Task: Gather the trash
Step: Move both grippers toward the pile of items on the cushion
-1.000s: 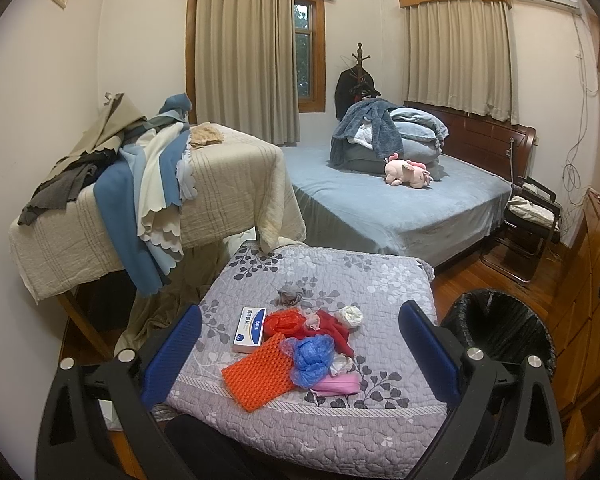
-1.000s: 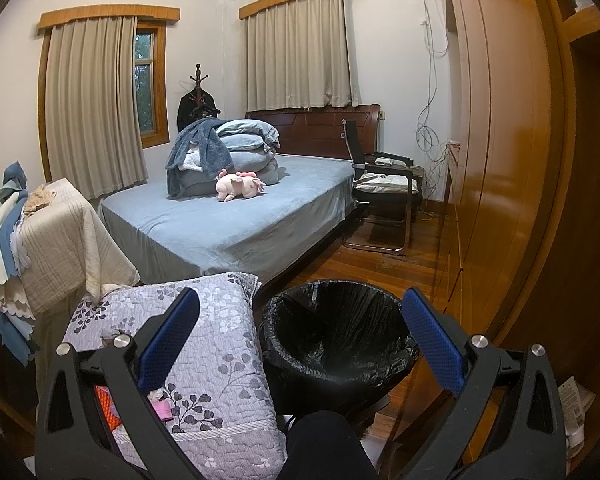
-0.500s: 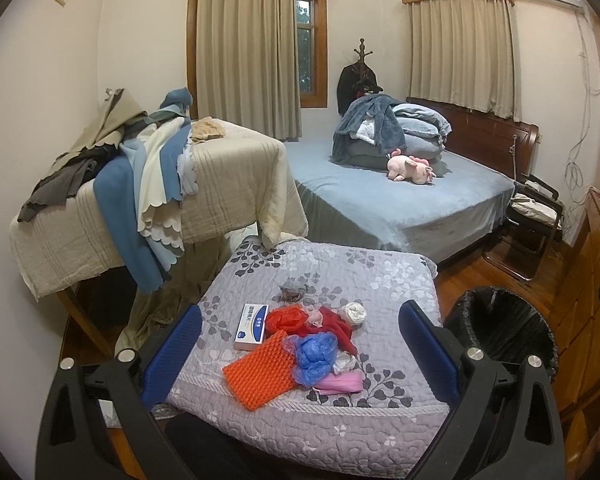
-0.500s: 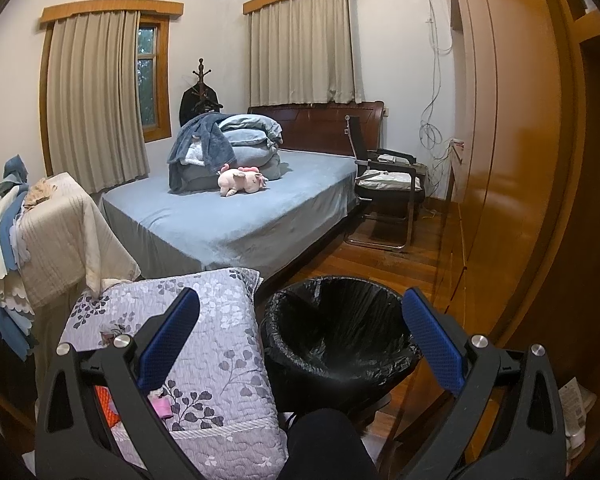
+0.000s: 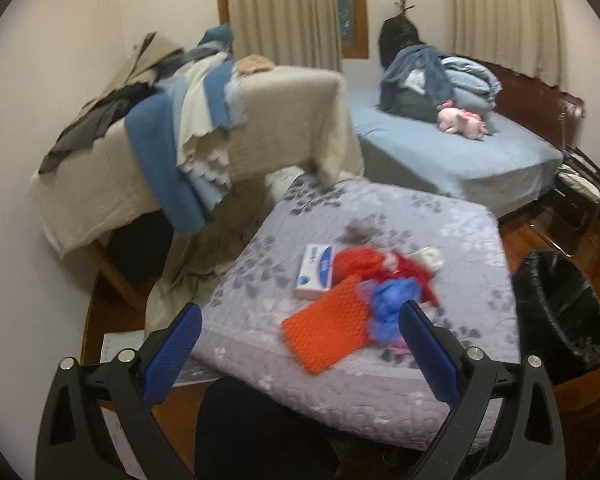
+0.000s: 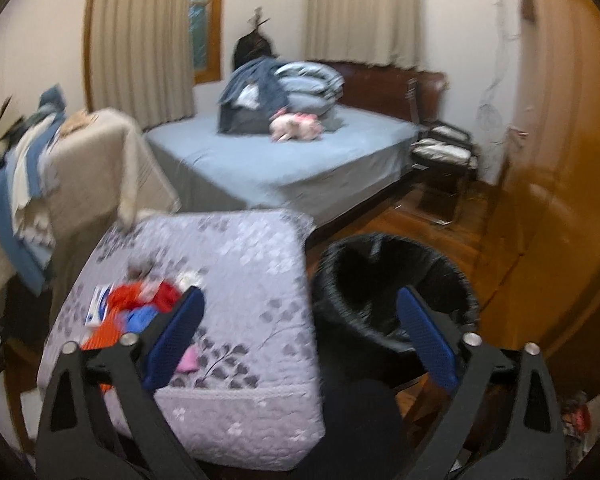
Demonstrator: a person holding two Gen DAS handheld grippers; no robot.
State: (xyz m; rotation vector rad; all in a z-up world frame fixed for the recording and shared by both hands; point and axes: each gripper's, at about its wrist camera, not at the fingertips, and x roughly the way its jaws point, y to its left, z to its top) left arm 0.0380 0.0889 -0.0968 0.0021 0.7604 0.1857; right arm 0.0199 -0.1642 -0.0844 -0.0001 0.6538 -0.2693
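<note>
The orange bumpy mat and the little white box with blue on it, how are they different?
The orange mat is bright orange all over with a bumpy knit look; the white box is smooth, white with blue print. The mat lies flat and floppy and looks wider; the box is stiff with straight sides. The mat is nearer the left gripper; the box sits just behind it. Both rest on the grey flowered cushion.

Quilted cloth cover [image 5: 380,216] on bench: matt, stitched, grey leaf print. Orange mat [image 5: 327,330]: coarse knobbly weave. Blue bag [image 5: 392,304]: thin crinkled plastic. Box [image 5: 314,272]: smooth white-blue card. Bin liner [image 6: 384,280]: black plastic, slight sheen. Floor [image 6: 456,236]: glossy wood. Wardrobe [image 6: 560,160]: polished wood. Fingers [image 5: 172,354]: ribbed blue pads, matt black plastic arms, metal screws.
</note>
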